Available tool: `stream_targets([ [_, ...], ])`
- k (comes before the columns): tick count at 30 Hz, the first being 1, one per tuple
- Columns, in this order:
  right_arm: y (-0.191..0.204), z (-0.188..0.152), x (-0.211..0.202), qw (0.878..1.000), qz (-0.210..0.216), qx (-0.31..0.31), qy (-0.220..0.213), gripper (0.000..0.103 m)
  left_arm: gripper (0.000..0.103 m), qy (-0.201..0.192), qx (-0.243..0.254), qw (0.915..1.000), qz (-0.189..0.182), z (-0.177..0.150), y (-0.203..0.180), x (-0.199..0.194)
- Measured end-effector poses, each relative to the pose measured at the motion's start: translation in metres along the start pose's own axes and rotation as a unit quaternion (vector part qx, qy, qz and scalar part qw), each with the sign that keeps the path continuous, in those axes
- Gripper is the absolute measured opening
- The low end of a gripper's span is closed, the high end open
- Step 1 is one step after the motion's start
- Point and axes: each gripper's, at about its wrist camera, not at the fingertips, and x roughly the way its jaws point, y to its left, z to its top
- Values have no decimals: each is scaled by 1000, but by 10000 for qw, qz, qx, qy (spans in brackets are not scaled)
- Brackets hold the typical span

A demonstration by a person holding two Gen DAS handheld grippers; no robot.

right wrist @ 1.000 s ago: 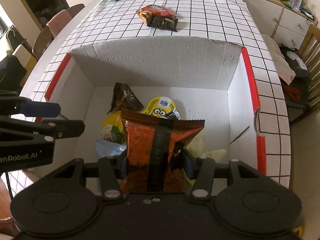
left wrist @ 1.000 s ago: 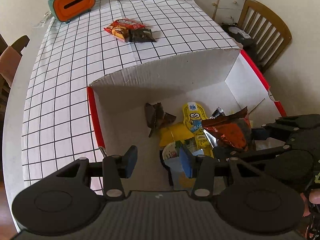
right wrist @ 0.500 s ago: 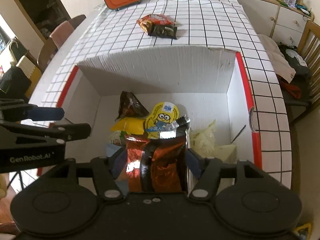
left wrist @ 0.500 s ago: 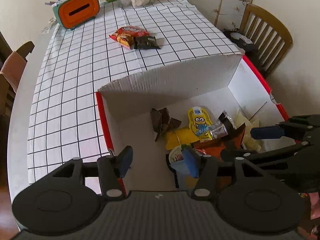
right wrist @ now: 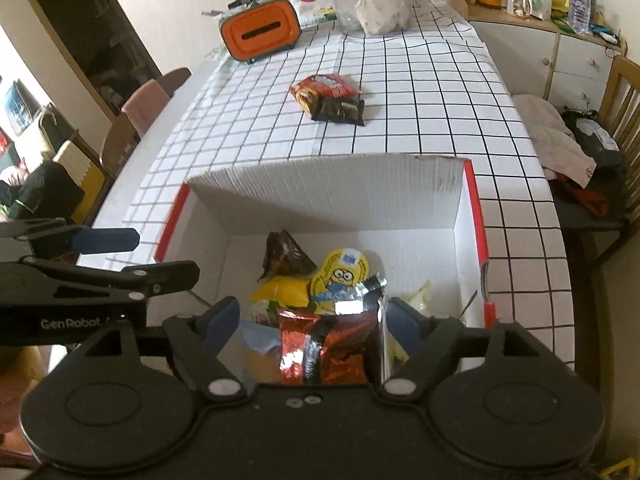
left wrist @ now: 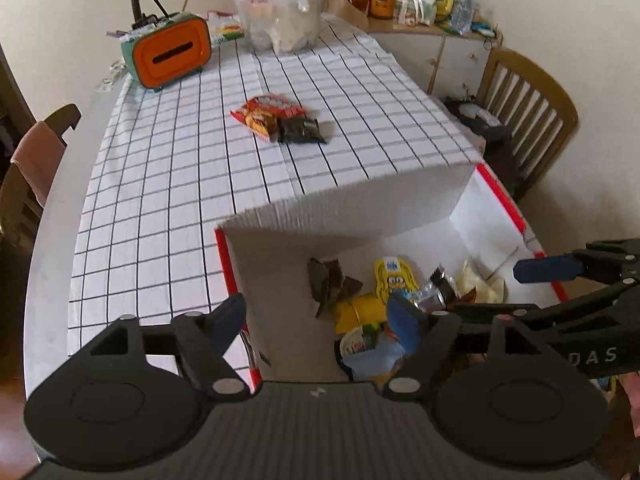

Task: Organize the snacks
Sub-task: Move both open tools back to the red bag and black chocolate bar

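The white cardboard box (left wrist: 360, 188) with red edges stands on the checked tablecloth and holds several snacks. Among them are a yellow cartoon packet (right wrist: 344, 272) and a dark brown wrapper (right wrist: 284, 256). My right gripper (right wrist: 314, 320) hangs over the box's near side with its jaws opening. A shiny orange packet (right wrist: 328, 344) lies between them, and the pads stand off it. My left gripper (left wrist: 316, 322) is over the box's near left corner, jaws opening, gripping nothing. A red packet (left wrist: 266, 114) and a dark packet (left wrist: 302, 130) lie together on the table beyond the box.
At the table's far end stand an orange tissue box (left wrist: 172, 54) and a clear plastic bag (left wrist: 280, 16). A wooden chair (left wrist: 528, 108) with clutter on it is at the right, and more chairs (right wrist: 144, 100) line the left side.
Both grippers have opened wider and risen. The right gripper has let go of the orange packet, which has sunk lower among the snacks in the box.
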Motion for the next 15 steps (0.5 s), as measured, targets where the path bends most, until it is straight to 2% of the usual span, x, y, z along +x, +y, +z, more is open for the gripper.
stream_targets([
  [6,2,12,-11,9998,28,-88,-169,91,82,-216,15,9998,8,12,5,-8],
  [15,7,43,-21,9984,111,-435,-344,93,82,-610,141,9978,212,39,11,-17],
])
